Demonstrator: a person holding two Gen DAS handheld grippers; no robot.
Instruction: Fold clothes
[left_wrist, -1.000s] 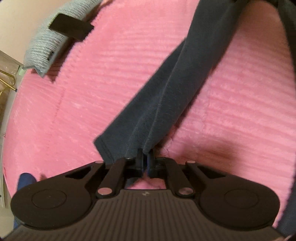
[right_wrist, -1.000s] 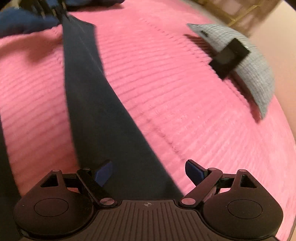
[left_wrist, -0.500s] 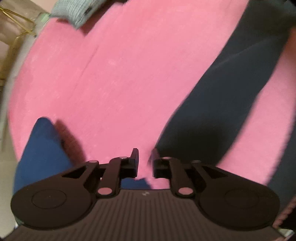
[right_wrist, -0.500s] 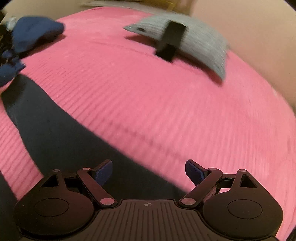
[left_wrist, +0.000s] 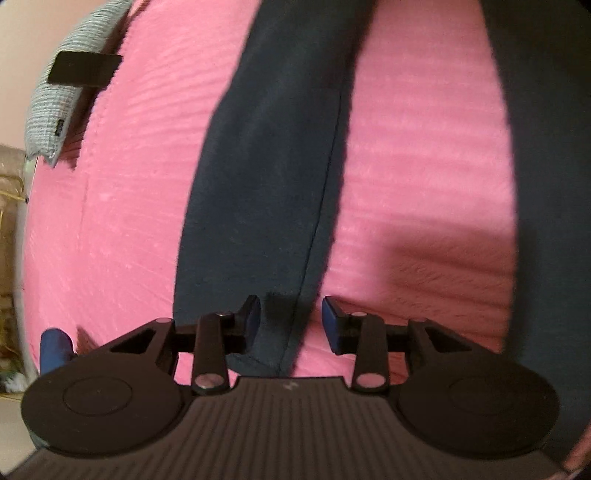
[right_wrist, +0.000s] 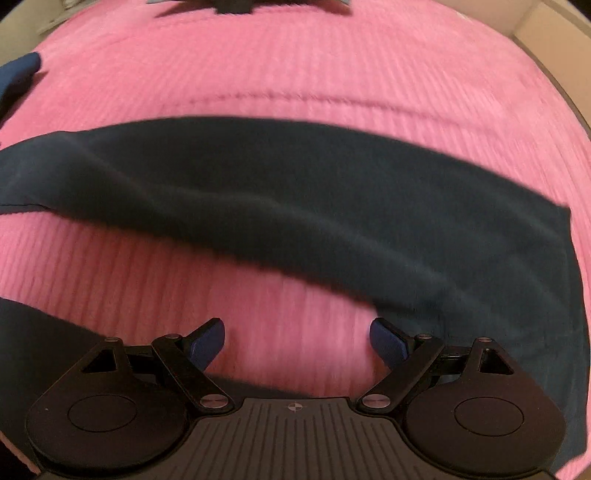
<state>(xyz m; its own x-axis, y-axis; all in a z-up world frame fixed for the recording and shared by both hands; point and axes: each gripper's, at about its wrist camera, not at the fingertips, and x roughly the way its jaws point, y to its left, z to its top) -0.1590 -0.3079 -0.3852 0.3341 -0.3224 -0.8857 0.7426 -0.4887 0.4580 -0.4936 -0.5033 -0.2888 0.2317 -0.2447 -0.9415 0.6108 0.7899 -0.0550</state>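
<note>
A dark navy garment lies spread on a pink ribbed blanket (left_wrist: 424, 166). In the left wrist view one long dark strip (left_wrist: 266, 177) runs from the top down to my left gripper (left_wrist: 290, 323), whose jaws stand open around its hemmed end without pinching it. A second dark strip (left_wrist: 546, 184) runs down the right side. In the right wrist view the garment (right_wrist: 295, 192) lies as a wide band across the blanket (right_wrist: 295, 74). My right gripper (right_wrist: 297, 341) is open and empty over pink fabric just below the band.
A light blue-grey knitted item (left_wrist: 70, 96) with a black rectangular tag lies at the blanket's far left, and shows at the top edge of the right wrist view (right_wrist: 247, 3). A bright blue cloth (right_wrist: 18, 74) lies at the left edge. Gold wire furniture (left_wrist: 11, 192) stands beyond the bed.
My left gripper was shut on the garment's strip end a second ago; it has let go and now stands open over it. Both grippers have swung, and the strip lies flat.
</note>
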